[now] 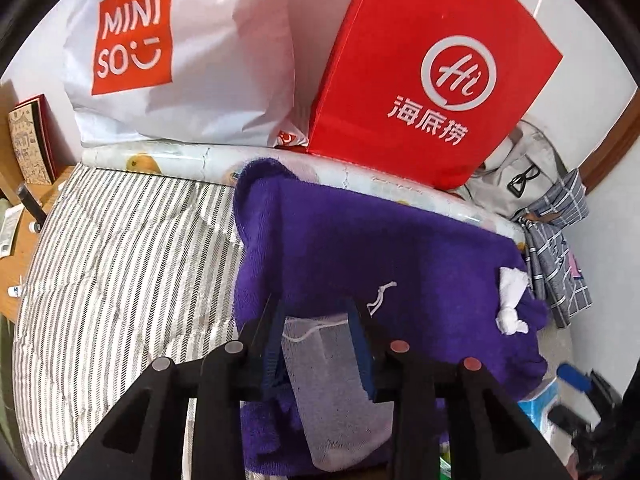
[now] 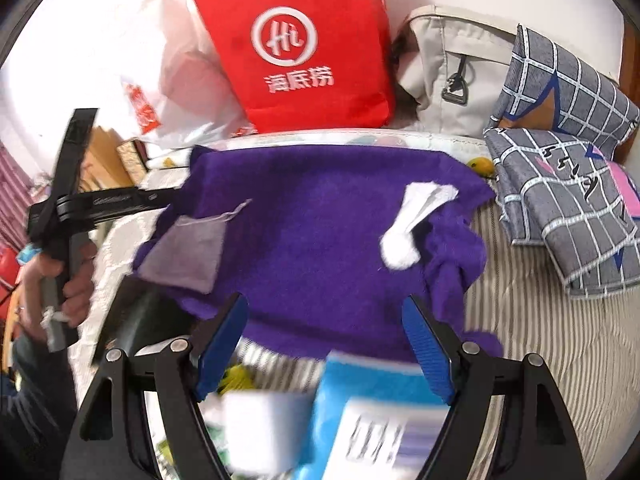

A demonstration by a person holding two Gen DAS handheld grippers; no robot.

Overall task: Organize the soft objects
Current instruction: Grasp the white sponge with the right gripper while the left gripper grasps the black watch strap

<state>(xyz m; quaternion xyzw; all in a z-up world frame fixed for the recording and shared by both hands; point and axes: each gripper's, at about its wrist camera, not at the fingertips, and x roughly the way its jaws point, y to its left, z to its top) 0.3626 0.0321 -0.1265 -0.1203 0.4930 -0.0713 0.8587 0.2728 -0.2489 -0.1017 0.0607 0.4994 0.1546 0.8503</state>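
Observation:
A purple towel [image 1: 380,248] [image 2: 312,208] lies spread over the striped bed. On its near left part rests a small white mesh drawstring pouch [image 1: 328,376] [image 2: 184,252]. My left gripper [image 1: 314,312] reaches down over the pouch's top end, and its blue pads [image 1: 362,344] sit against both side edges. A crumpled white sock [image 1: 512,304] [image 2: 404,236] lies on the towel's right side. My right gripper [image 2: 324,300] hovers open above the towel's near edge, with nothing between its fingers.
A red paper bag [image 1: 432,80] and a white Miniso bag [image 1: 180,52] stand against the wall behind the towel. A grey backpack [image 2: 448,72] and checked grey fabric [image 2: 560,208] lie at the right. A blue tissue pack [image 2: 372,408] sits under my right gripper. A person's hand [image 2: 40,280] is at the left.

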